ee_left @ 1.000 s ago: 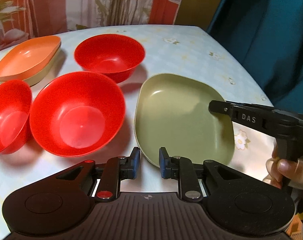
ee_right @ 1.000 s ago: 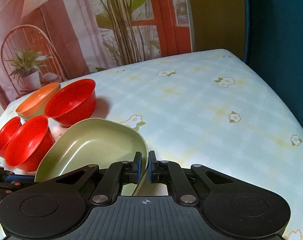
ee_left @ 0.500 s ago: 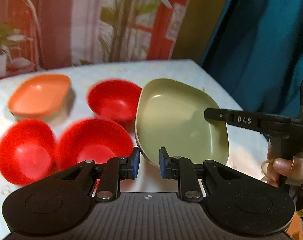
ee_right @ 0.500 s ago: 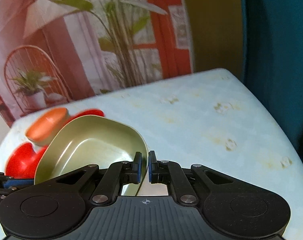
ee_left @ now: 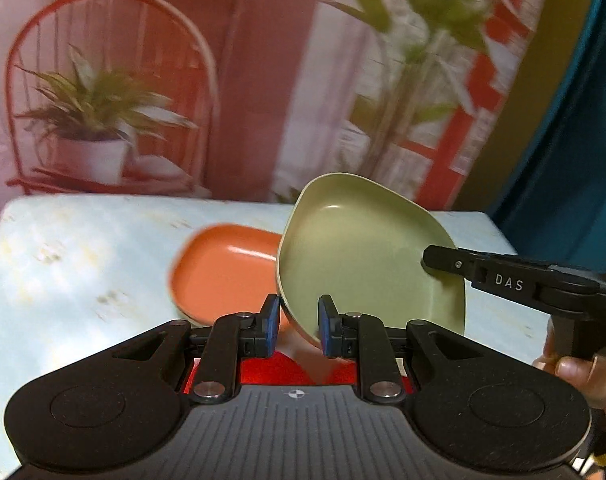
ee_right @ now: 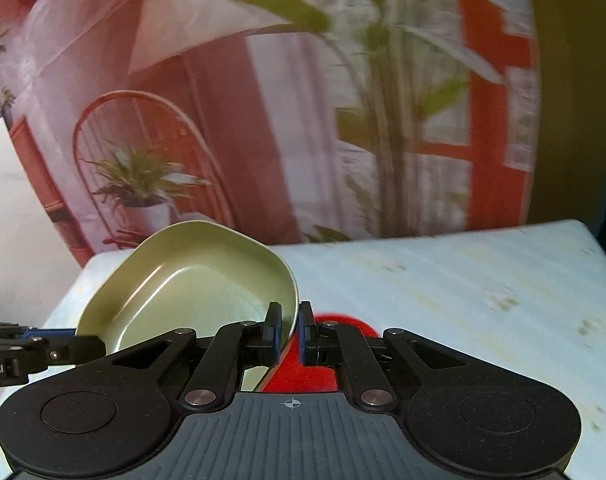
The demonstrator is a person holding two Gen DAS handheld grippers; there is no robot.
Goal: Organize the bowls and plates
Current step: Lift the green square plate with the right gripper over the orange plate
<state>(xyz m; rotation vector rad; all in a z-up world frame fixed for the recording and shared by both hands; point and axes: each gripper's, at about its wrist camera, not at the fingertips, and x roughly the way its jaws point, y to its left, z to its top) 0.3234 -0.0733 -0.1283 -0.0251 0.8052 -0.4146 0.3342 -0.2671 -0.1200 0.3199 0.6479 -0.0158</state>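
the smooth olive-green plate with rounded corners (ee_left: 367,264) is up in the air above the pale flowery table (ee_left: 83,264). it is tipped, with its hollow side facing the cameras. in the left view its long way runs from the near edge to the far top edge, which points up at the wall. the left gripper (ee_left: 299,326) has its jaws a little apart around the plate's near rim. the right gripper (ee_right: 289,330) is pinched tight on the rim at the other side. the shiny orange plate (ee_left: 227,268) lies flat on the table behind, just left of the green one. a red bowl (ee_right: 343,322) peeks out below.
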